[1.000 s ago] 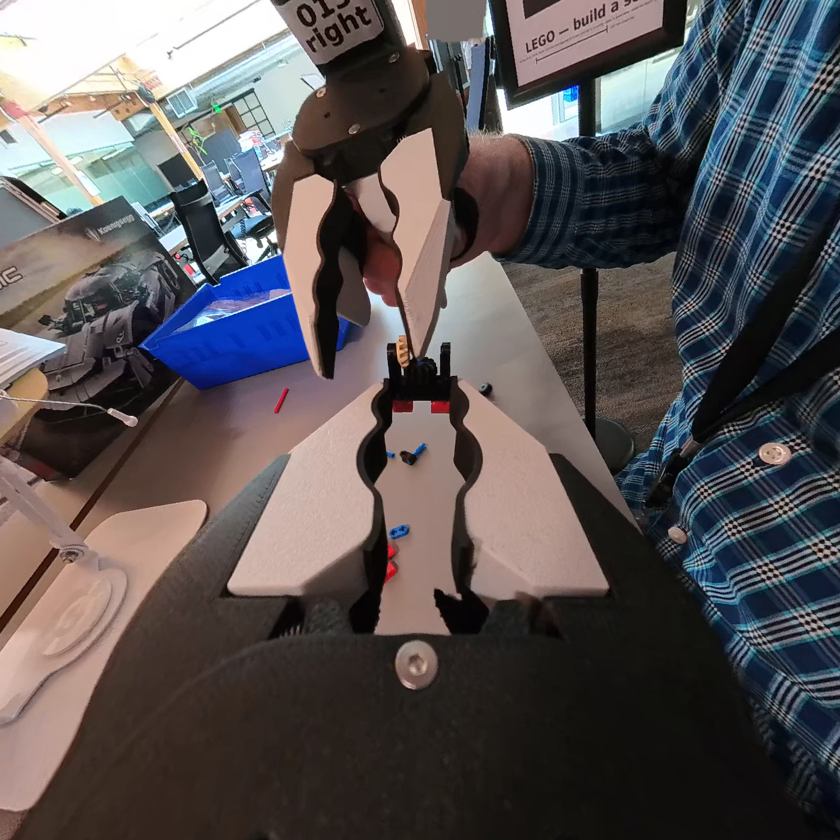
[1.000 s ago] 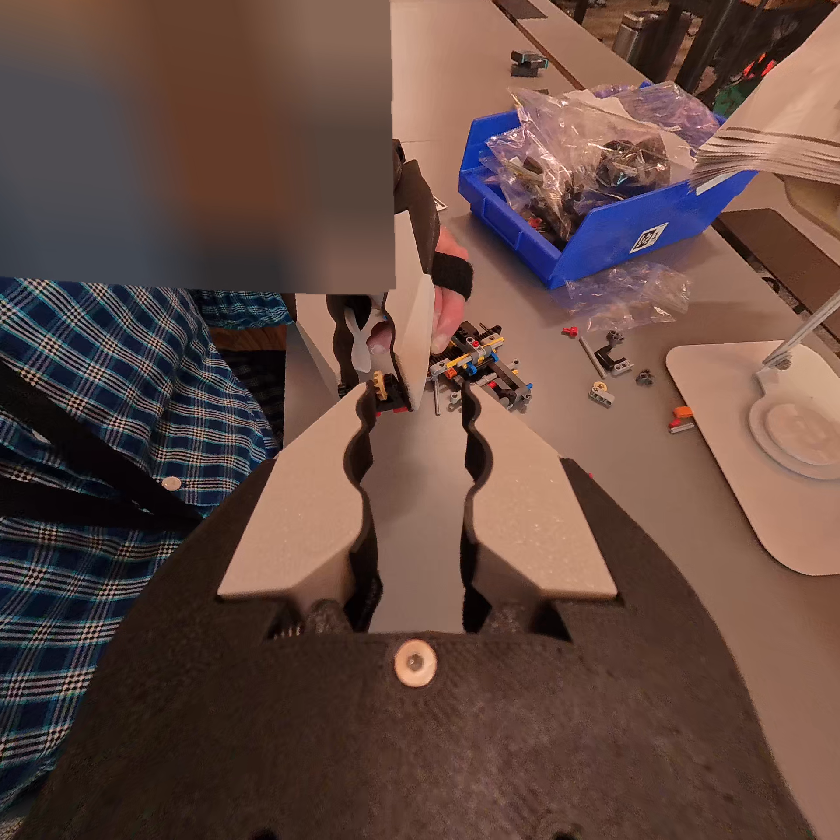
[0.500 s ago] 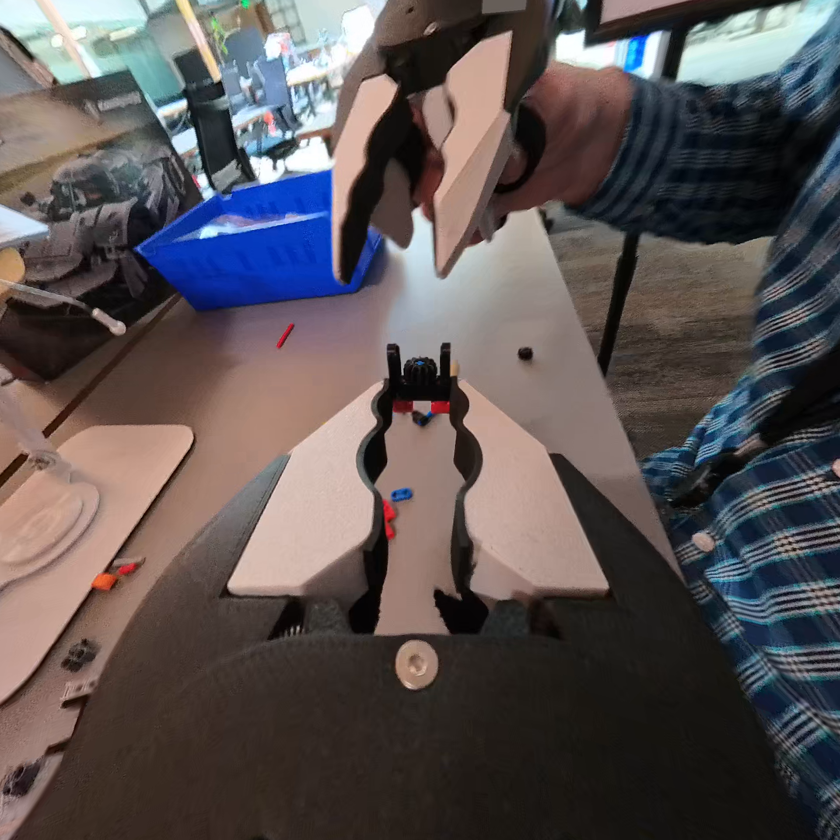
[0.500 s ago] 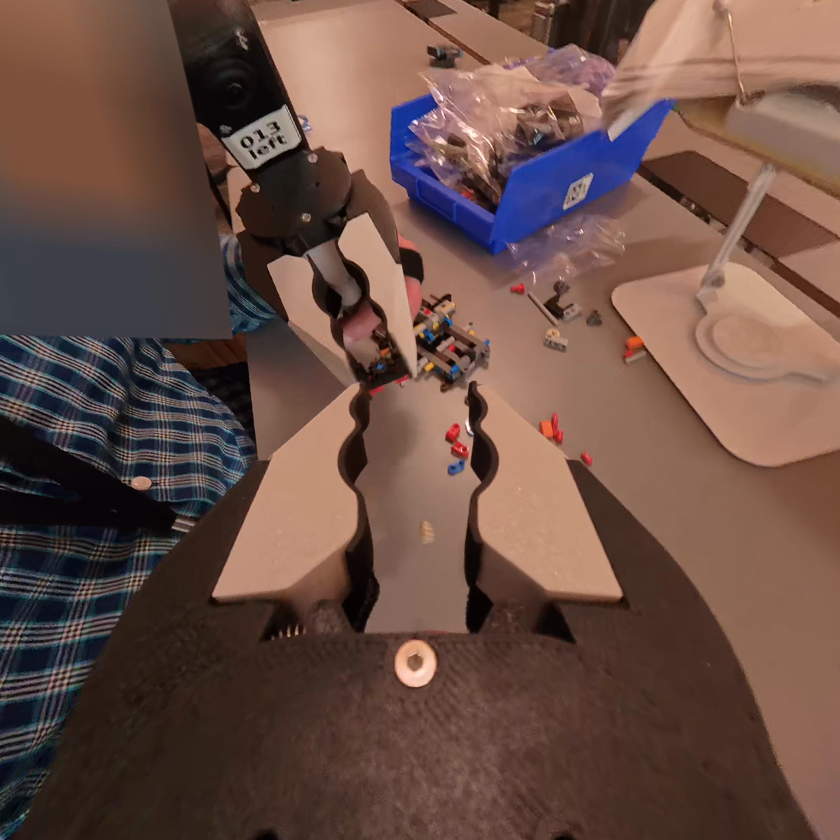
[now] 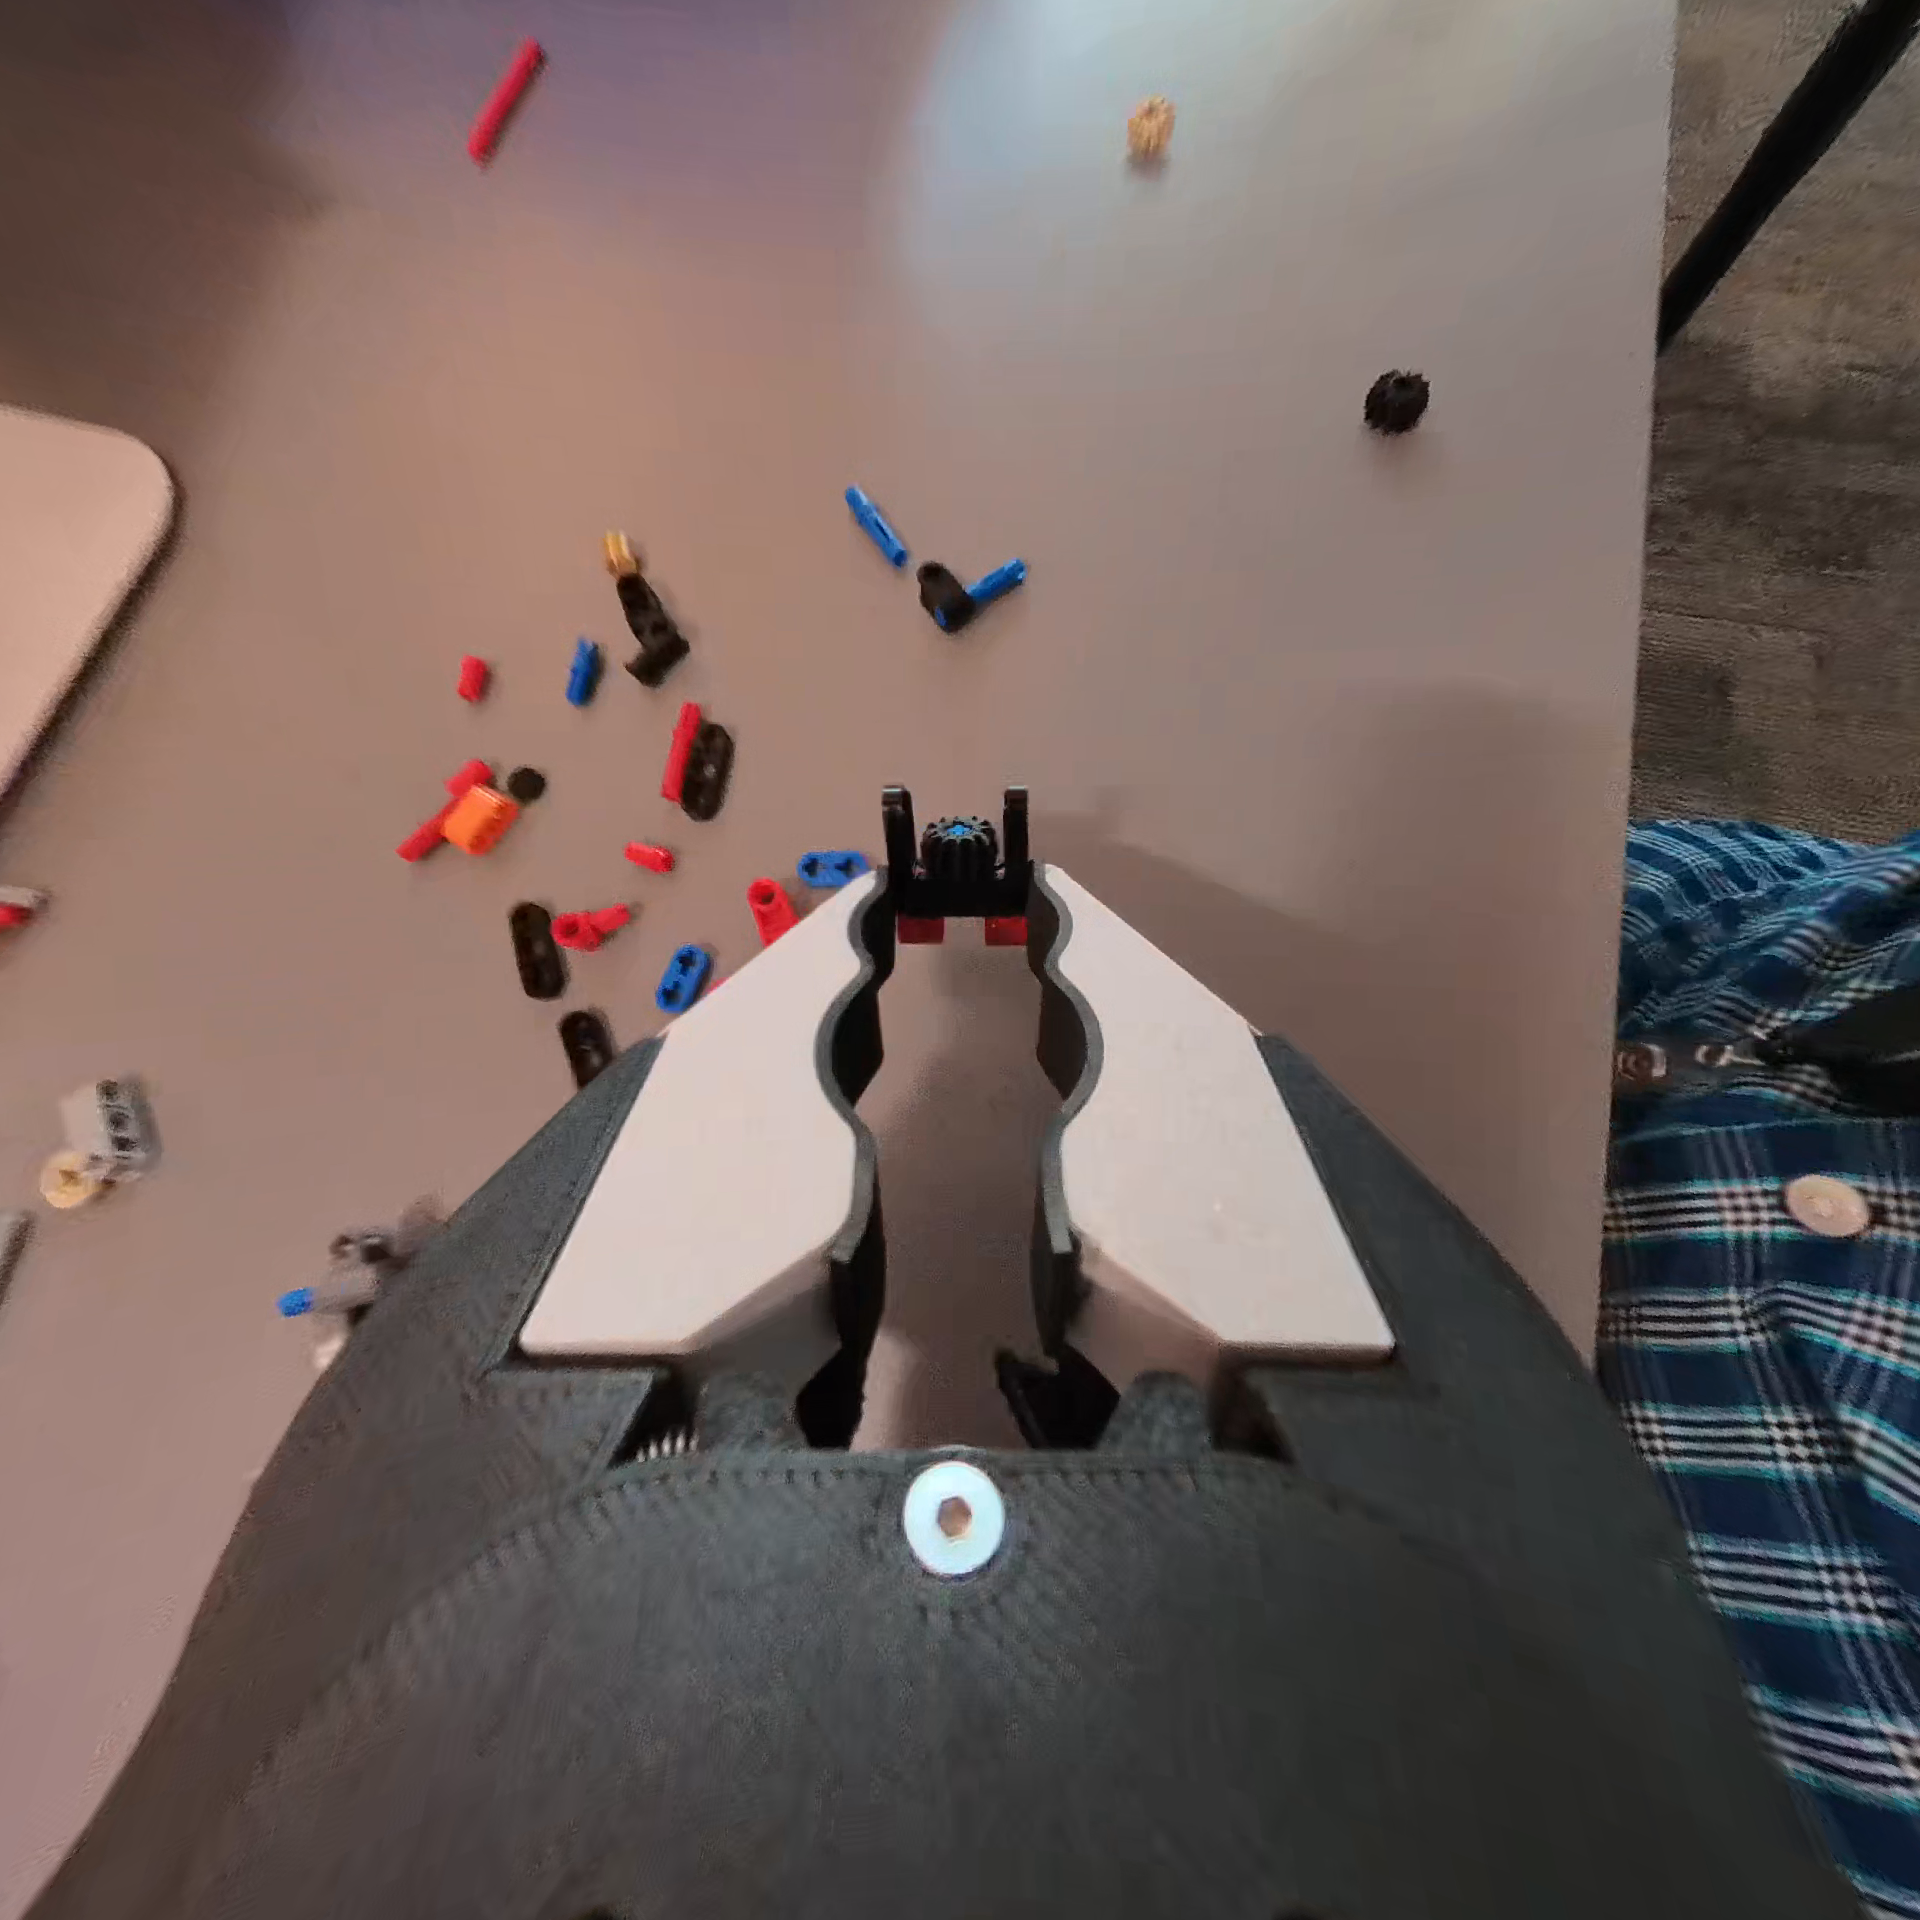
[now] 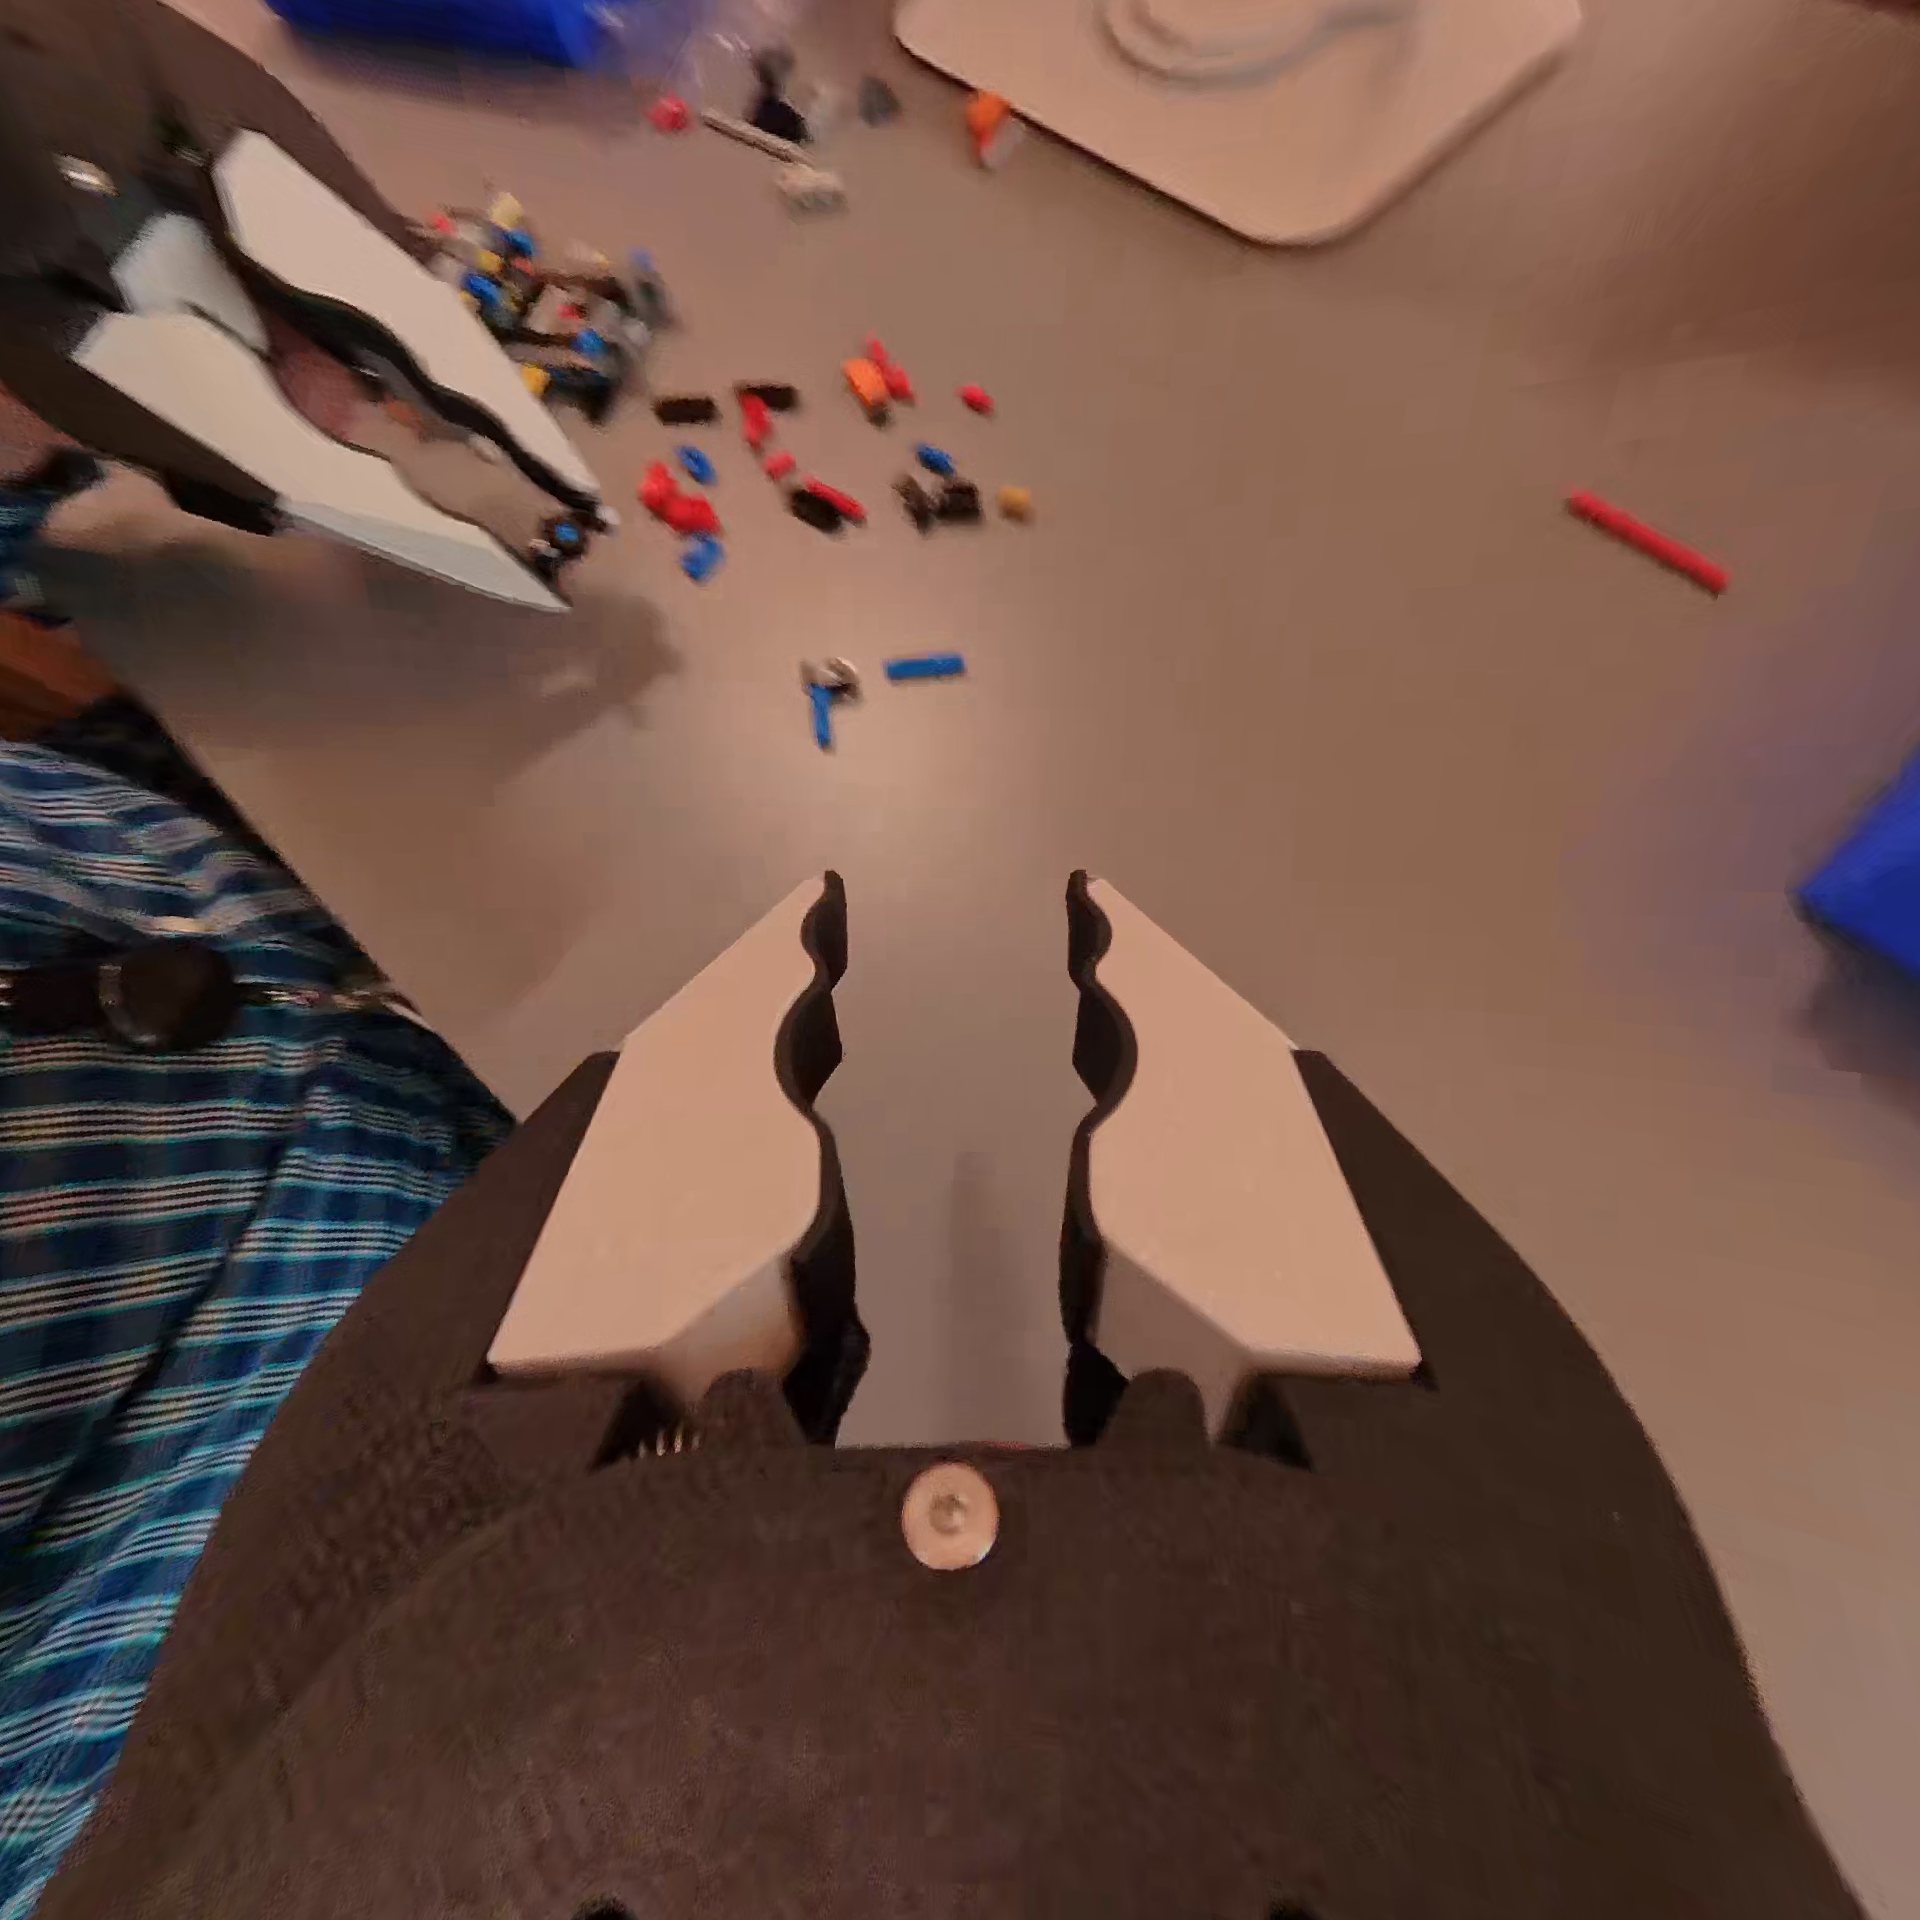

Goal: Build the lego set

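My left gripper [image 5: 956, 883] is shut on a small black lego assembly [image 5: 954, 868] with a black gear and two red ends, held above the grey table [image 5: 1195, 623]. It also shows in the right wrist view [image 6: 566, 530] at the upper left. My right gripper [image 6: 951, 883] is open and empty, pointing down at bare table. Several loose red, blue and black pieces [image 5: 623, 790] lie scattered left of the left gripper. A tan gear [image 5: 1150, 127] and a black gear [image 5: 1395, 400] lie apart farther off. A larger partly built model [image 6: 561, 301] sits behind the left gripper.
A long red axle [image 5: 505, 101] lies far off; it also shows in the right wrist view [image 6: 1647, 557]. A white stand base [image 6: 1247, 114] is at the back. A blue bin corner [image 6: 1870, 883] is at the right. The table edge [image 5: 1636, 727] and a person's plaid shirt [image 5: 1766, 1299] are at the right. My right fingertips sit around 20 centimeters from my left ones.
My right gripper has pulled away from the left one and tilted down; the tan gear it brought now lies on the table. My left gripper has tilted down, still holding the assembly.
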{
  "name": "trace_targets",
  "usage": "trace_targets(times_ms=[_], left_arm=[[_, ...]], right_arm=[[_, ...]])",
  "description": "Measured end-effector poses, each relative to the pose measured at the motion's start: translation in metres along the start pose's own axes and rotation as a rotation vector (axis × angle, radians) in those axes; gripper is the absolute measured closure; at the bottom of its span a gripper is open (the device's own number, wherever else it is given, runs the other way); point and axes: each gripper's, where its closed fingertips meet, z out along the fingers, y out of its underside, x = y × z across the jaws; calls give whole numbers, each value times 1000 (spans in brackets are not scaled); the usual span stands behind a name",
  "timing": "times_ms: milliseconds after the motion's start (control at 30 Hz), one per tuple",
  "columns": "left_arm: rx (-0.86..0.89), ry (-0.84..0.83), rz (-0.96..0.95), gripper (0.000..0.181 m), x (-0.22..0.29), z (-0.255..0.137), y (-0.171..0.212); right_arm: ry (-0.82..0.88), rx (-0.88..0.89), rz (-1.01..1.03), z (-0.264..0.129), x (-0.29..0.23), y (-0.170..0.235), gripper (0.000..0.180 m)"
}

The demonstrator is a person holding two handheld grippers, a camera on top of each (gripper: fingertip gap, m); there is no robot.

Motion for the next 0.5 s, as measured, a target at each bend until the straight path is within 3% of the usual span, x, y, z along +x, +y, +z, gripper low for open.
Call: trace_targets(times_ms=[200,333,500], left_arm=[[-30,37,-126,150,11,10,5],[-47,99,-177,140,26,6,10],[-51,57,-184,145,15,2,12]], right_arm=[[24,-16,81,-9,13,33,141],[-18,25,65,-8,-4,27,142],[-101,34,-8,4,-42,15,142]])
